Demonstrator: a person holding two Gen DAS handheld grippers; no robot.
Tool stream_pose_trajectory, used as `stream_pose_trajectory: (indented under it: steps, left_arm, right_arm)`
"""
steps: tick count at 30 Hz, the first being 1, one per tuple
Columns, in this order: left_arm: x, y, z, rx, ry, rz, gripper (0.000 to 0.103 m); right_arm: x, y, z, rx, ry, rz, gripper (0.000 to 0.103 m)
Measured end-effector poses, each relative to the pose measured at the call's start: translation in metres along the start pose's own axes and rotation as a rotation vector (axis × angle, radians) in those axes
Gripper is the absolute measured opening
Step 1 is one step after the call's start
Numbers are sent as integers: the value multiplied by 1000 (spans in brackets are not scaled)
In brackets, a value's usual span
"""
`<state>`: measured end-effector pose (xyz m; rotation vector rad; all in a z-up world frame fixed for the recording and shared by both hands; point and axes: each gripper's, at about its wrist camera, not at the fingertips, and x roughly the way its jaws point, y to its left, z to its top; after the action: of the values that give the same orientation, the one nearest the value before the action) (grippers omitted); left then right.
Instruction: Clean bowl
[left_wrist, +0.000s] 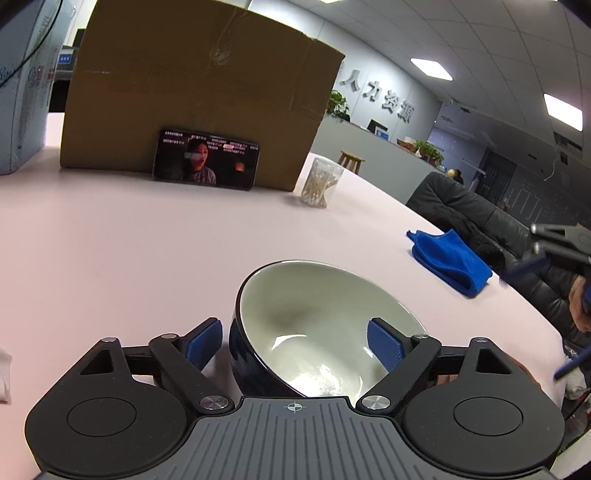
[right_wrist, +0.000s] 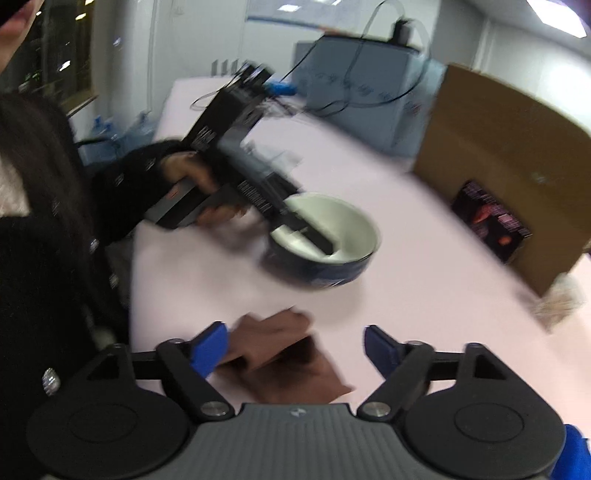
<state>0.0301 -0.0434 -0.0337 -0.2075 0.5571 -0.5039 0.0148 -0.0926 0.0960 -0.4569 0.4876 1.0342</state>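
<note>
A bowl (left_wrist: 317, 325), dark blue outside and white inside, rests on the pink table (left_wrist: 147, 258) right in front of my left gripper (left_wrist: 295, 332). This gripper is open and straddles the bowl's near wall, one blue pad outside and the other inside the bowl, neither pressing. The right wrist view, which is blurred, shows the same bowl (right_wrist: 332, 236) with the left gripper (right_wrist: 314, 236) reaching into it. My right gripper (right_wrist: 295, 339) is open above a crumpled brown cloth (right_wrist: 280, 362) that lies on the table. No pad grips the cloth.
A folded blue cloth (left_wrist: 450, 258) lies near the table's right edge. At the back, a phone (left_wrist: 205, 158) leans on a cardboard box (left_wrist: 203, 85), beside a jar of cotton swabs (left_wrist: 321, 181). A person's hand (right_wrist: 192, 173) holds the left gripper.
</note>
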Motion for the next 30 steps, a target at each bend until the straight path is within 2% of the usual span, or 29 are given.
stream_pose_trajectory:
  steps: [4, 6, 9, 12, 15, 17, 19, 22, 25, 30]
  left_arm:
    - [-14, 1, 4, -4, -77, 8, 102]
    - [-27, 3, 8, -6, -162, 21, 103]
    - [-44, 7, 15, 14, -279, 89, 103]
    - [-59, 12, 25, 50, -394, 194, 103]
    - [-62, 17, 34, 87, -443, 256, 103]
    - [-57, 20, 39, 101, -463, 339, 103]
    - [-48, 25, 46, 95, -460, 467, 103]
    - [-31, 28, 48, 150, -448, 586, 103]
    - [-20, 33, 48, 167, -440, 613, 103]
    - [-16, 42, 45, 120, -430, 600, 103]
  right_arm:
    - [5, -19, -7, 145, -155, -106, 103]
    - [13, -28, -12, 211, -218, -171, 103]
    - [26, -39, -14, 297, -285, -285, 103]
    - [37, -54, -16, 399, -334, -387, 103]
    - [57, -70, -18, 468, -356, -471, 103]
    - [74, -76, -17, 455, -348, -561, 103]
    - [93, -83, -16, 439, -328, -674, 103]
    - [108, -98, -20, 482, -327, -742, 103]
    - [114, -108, -27, 528, -325, -792, 103]
    - [116, -110, -39, 533, -322, -840, 103]
